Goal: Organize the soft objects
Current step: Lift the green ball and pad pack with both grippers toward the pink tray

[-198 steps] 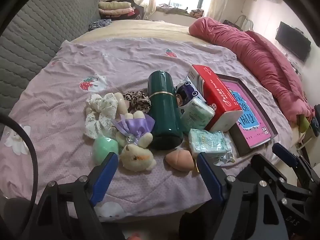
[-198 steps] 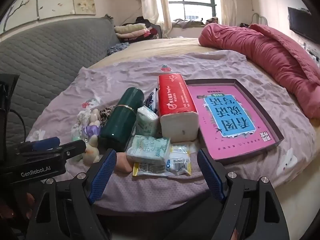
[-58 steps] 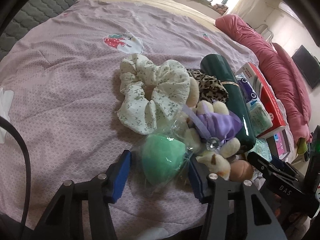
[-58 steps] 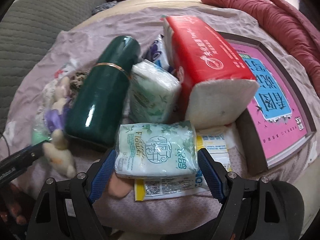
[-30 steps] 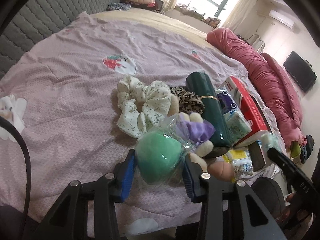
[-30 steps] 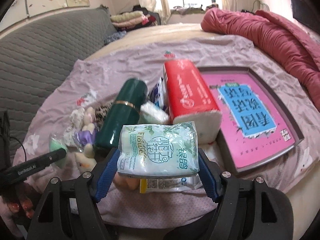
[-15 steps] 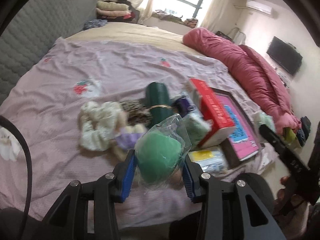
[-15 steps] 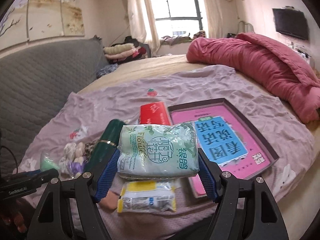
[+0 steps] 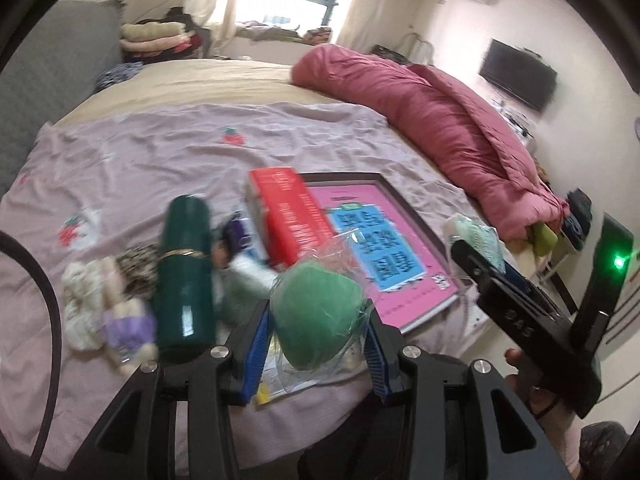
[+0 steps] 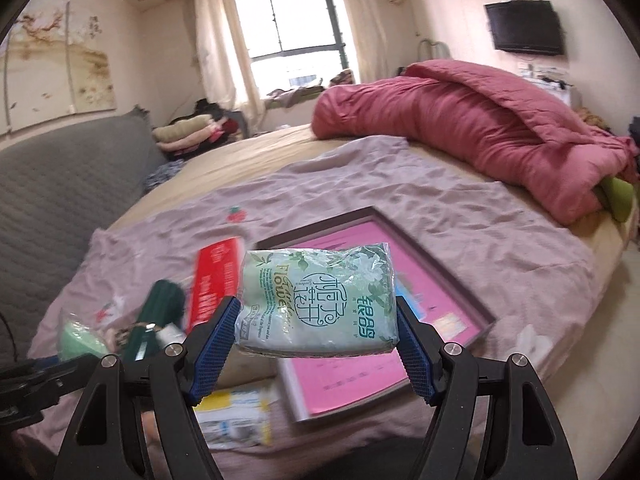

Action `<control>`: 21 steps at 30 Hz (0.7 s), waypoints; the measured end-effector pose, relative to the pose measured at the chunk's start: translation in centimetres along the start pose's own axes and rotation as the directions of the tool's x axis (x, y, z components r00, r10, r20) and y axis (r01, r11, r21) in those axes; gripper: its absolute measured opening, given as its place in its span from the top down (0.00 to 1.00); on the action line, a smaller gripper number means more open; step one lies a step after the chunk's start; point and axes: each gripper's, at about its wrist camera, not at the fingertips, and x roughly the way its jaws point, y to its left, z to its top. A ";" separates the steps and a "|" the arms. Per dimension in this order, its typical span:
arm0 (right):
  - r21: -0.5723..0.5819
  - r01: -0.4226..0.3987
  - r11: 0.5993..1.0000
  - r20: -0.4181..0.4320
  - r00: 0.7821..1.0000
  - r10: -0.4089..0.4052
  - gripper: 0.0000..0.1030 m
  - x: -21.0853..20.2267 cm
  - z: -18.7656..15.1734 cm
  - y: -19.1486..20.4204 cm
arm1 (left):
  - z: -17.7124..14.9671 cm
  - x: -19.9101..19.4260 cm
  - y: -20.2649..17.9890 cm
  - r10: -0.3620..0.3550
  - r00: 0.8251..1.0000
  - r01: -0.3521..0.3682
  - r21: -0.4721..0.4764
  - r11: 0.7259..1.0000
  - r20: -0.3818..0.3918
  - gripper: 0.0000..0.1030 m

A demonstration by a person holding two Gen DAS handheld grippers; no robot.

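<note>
Left wrist view, bed (image 9: 132, 152): the lilac sheet carries the whole jumble; every place below is given from the pink tray.
Pink tray (image 9: 380, 248): a dark-framed flat tray, bare of loose goods, and the likely drop spot for the soft things, I'd judge.
Red quilt (image 10: 460, 128): bunched up beyond the tray's far side, well clear of the work.
Red tissue box (image 9: 288, 216): touching the tray's left edge, a wall between the pile and the tray.
Green flask (image 9: 184, 272): lying farther left of the tray, past the red box; hard, so probably not for sorting.
Tissue pack (image 10: 316, 304): lifted above the tray's near-left corner, squeezed across its width so the soft bag won't slip.
Right gripper (image 10: 316, 344): fingers spread wide but clamped on that pack.
Green sponge (image 9: 316, 316): in crinkly clear wrap, raised off the sheet over the tray's near-left corner.
Left gripper (image 9: 316, 344): fingers pinched on the sponge's sides, half closed.
Plush bunny (image 9: 128, 328): far left of the tray, beside the flask, not yet collected.
In the way: both loads hang near the same tray corner, so the two grippers could crowd each other.
</note>
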 end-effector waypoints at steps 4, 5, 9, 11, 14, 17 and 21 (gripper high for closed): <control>-0.004 0.098 0.995 -0.010 0.995 -0.098 0.26 1.0 0.5 -2.2 | 0.9 1.9 -3.3 -0.037 0.999 0.037 0.037 0.999 -0.023 0.58; 0.002 0.105 0.995 -0.015 0.994 -0.105 0.26 1.2 0.5 -2.8 | 1.1 2.3 -4.1 -0.045 0.999 0.046 0.046 0.998 -0.028 0.58; 0.023 0.123 0.992 -0.031 0.992 -0.123 0.26 2.0 0.4 -5.0 | 1.3 4.6 -6.9 -0.072 0.996 0.077 0.091 0.993 -0.059 0.58; 0.042 0.128 0.991 -0.045 0.991 -0.126 0.26 2.5 0.3 -6.2 | 1.5 5.7 -7.8 -0.077 0.994 0.085 0.100 0.991 -0.078 0.58; 0.076 0.139 0.987 -0.060 0.989 -0.134 0.26 3.0 -0.1 -7.4 | 1.6 7.8 -9.1 -0.062 0.992 0.075 0.121 0.990 -0.106 0.58; 0.107 0.146 0.983 -0.066 0.988 -0.140 0.26 3.2 -0.2 -8.6 | 1.7 10.1 -10.1 -0.049 0.988 0.068 0.133 0.989 -0.146 0.58; 0.126 0.152 0.980 -0.058 0.988 -0.146 0.26 3.3 -0.1 -9.4 | 1.5 12.5 -11.1 -0.019 0.985 0.047 0.160 0.986 -0.174 0.58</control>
